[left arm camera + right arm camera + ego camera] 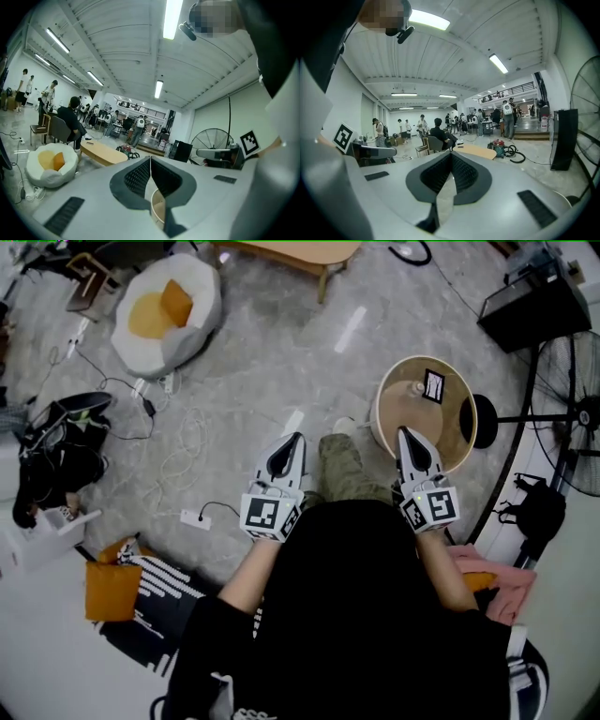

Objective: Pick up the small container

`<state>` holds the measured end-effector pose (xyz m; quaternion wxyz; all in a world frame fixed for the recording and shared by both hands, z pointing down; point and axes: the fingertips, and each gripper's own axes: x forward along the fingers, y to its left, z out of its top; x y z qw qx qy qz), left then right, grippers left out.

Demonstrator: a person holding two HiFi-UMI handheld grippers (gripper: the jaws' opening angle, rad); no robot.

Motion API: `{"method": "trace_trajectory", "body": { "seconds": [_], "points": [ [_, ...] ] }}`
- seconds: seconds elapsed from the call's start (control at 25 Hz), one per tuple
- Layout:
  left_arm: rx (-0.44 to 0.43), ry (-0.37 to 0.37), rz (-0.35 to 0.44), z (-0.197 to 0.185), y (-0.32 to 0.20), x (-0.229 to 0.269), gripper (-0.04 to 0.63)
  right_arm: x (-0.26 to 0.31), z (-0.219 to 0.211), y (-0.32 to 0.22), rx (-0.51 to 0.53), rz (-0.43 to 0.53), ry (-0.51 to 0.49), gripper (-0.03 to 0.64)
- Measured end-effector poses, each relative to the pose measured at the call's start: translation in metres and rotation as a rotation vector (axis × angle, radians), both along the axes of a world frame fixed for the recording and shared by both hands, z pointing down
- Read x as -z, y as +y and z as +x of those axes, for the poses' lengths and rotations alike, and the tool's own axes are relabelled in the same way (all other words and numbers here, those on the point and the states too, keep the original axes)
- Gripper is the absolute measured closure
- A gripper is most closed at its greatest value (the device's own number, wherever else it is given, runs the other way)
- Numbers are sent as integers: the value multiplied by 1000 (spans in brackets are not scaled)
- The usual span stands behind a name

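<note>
I stand on a grey floor with a gripper in each hand, both pointing ahead and nearly level. In the head view my left gripper (294, 438) is shut and holds nothing, out over the floor. My right gripper (404, 433) is also shut and empty, its tip over the near rim of a round wooden table (459, 442). On that table stand a black-and-white marker card (433, 385) and a small pale object (416, 388); I cannot tell whether it is the container. The left gripper view shows a curved wooden rim (157, 206) through the slit under the closed tips.
A white beanbag with an orange cushion (167, 310) lies at the far left, with cables and a power strip (195, 518) on the floor between. A floor fan (574, 413) and a black box (534, 307) stand right. Several people stand far off in the hall.
</note>
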<state>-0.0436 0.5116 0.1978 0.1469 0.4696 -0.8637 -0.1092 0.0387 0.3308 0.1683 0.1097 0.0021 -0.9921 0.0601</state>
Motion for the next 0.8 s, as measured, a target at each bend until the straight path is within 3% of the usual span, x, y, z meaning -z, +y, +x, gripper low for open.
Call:
{"method": "trace_trajectory", "body": {
  "seconds": [0.2, 0.48, 0.64, 0.8],
  "points": [
    [-25, -1, -11, -47, -51, -3, 572, -5, -31, -72, -98, 39, -43, 603],
    [-138, -21, -45, -125, -185, 8, 572, -6, -72, -202, -247, 29, -50, 603],
    [-214, -3, -34, -153, -269, 11, 572, -2, -69, -280, -407, 66, -71, 603],
    [-323, -8, -55, -167, -352, 2, 572, -20, -62, -344, -508, 33, -57, 603]
  ]
}}
